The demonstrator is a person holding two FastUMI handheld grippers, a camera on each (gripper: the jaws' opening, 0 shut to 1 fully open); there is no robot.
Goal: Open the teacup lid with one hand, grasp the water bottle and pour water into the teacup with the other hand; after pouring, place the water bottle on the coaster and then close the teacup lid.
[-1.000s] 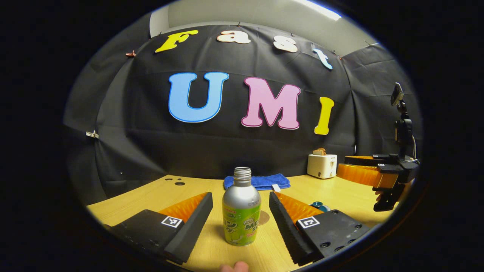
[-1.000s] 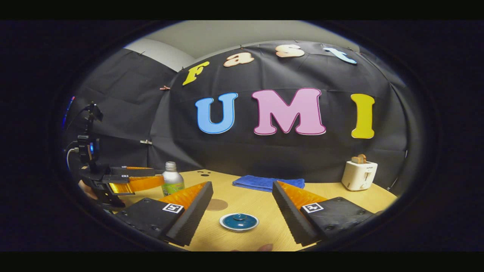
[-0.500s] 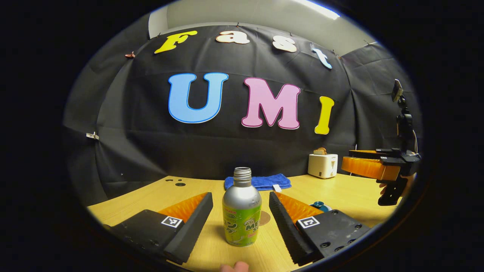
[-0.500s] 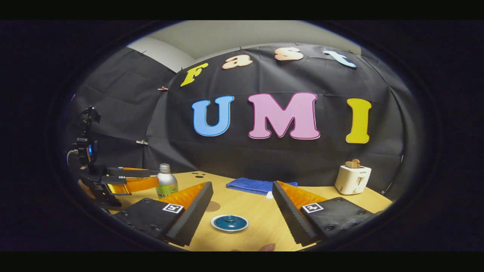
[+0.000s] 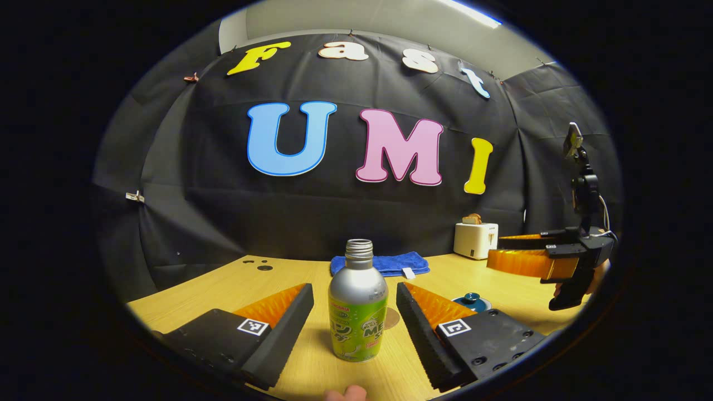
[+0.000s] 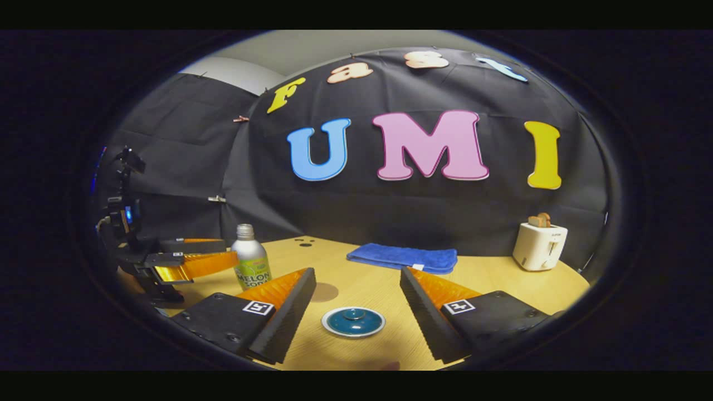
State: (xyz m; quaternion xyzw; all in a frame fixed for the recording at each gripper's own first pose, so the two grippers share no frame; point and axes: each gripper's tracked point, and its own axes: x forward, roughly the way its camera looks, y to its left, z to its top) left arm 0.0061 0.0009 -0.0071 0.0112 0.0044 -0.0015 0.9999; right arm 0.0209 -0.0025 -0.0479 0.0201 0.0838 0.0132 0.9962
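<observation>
over the last second the right gripper [image 6: 356,312], jaws wide, is lining up over the round teal teacup lid [image 6: 353,322], while the left gripper [image 5: 355,317] is waiting, spread around the uncapped silver-and-green water bottle [image 5: 357,303], nothing grasped.

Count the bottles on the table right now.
1. A single water bottle stands upright, uncapped, between the open fingers of the left hand-held gripper; in the right gripper view it stands at the table's left. None is apparent elsewhere.
</observation>
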